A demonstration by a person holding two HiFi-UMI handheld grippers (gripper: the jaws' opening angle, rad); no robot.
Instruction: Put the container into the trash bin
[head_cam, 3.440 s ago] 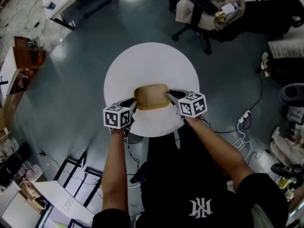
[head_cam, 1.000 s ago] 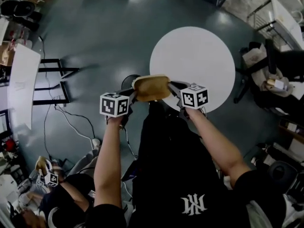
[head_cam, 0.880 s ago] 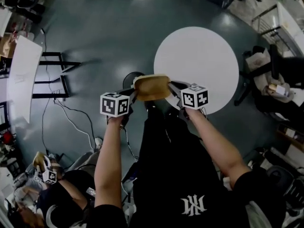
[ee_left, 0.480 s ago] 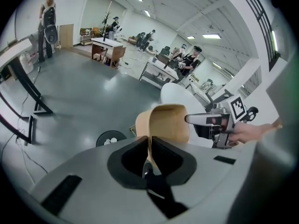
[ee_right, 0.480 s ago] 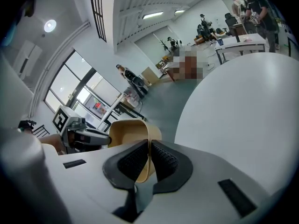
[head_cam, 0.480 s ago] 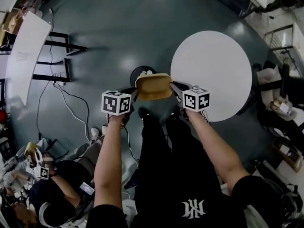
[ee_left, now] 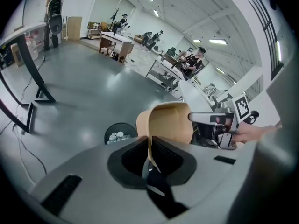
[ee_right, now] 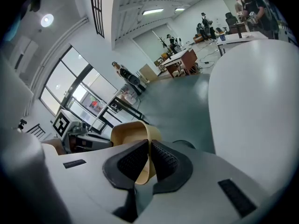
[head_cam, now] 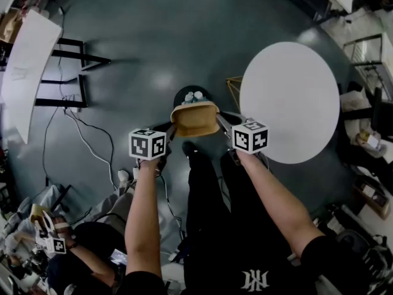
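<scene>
A shallow tan container (head_cam: 195, 119) hangs in the air between both grippers. My left gripper (head_cam: 169, 129) is shut on its left rim and my right gripper (head_cam: 220, 123) is shut on its right rim. Just beyond and below the container stands a round black trash bin (head_cam: 193, 95) with white scraps inside, its near half hidden by the container. In the left gripper view the container wall (ee_left: 170, 122) is pinched between the pads of the left gripper (ee_left: 149, 146), with the bin (ee_left: 120, 132) on the floor ahead. The right gripper view shows the right gripper (ee_right: 149, 155) clamping the container's rim (ee_right: 133, 132).
A round white table (head_cam: 288, 100) stands to the right, with a yellow wire frame (head_cam: 233, 88) beside it. Cables (head_cam: 73, 128) trail over the grey floor at left, near a white desk (head_cam: 24, 60). Another person (head_cam: 73, 257) sits at the lower left.
Both grippers have carried the container away from the table's edge and lower, to just in front of the trash bin. The table now lies further right in the head view.
</scene>
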